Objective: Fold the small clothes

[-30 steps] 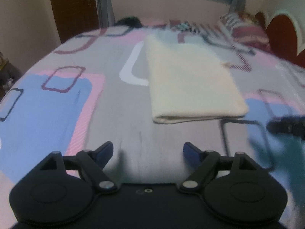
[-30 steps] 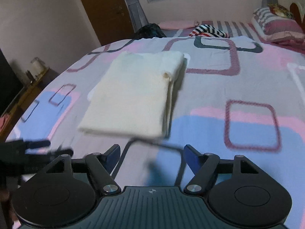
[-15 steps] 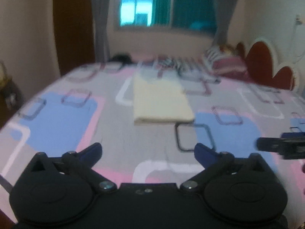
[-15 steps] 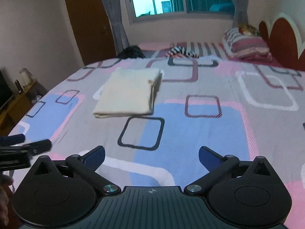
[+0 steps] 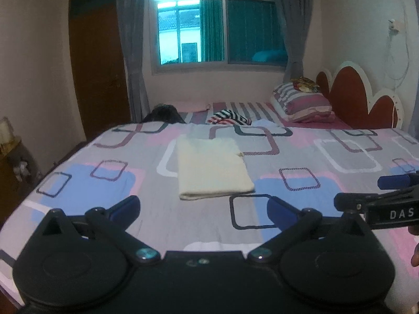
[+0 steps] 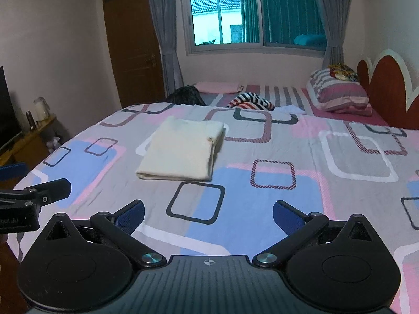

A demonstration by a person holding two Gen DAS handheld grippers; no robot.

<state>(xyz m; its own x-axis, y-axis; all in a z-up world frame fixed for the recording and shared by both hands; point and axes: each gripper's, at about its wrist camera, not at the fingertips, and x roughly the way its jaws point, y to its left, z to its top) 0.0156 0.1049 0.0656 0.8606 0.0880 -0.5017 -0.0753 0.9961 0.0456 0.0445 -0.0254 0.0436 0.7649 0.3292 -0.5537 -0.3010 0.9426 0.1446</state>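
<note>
Cream garment [image 5: 213,166] lies folded flat on the bed [image 5: 340,188], mid-sheet on the patterned cover, folded edge toward you, well clear of both grippers. It looks finished: neat rectangle, one small corner poking out on its right side.

Left gripper [image 5: 203,208]: fingers spread as wide as they go, jaws have just been opening, nothing between them, only sheet below. Right gripper [image 6: 208,216]: same, wide apart, just been opening, nothing held.

Step in hand reads as the release and pull-back after the last fold. To do it well, keep both pairs of fingers wide and clear of the cloth so no layer drags and the stack stays square. If you go for another piece, the striped garment [image 6: 250,100] at the far end of the bed looks like the likely next one; come in above the folded one, not across it.

View differences: the right wrist view shows the garment's stacked layers along its right edge, plus a side cabinet [image 6: 31,141] with a jar. The left wrist view shows the garment more head-on, with the right gripper's fingertips coming in at the right frame edge and a wall cable near the headboard [image 5: 358,96]. Each view catches the other gripper at its margin.
</note>
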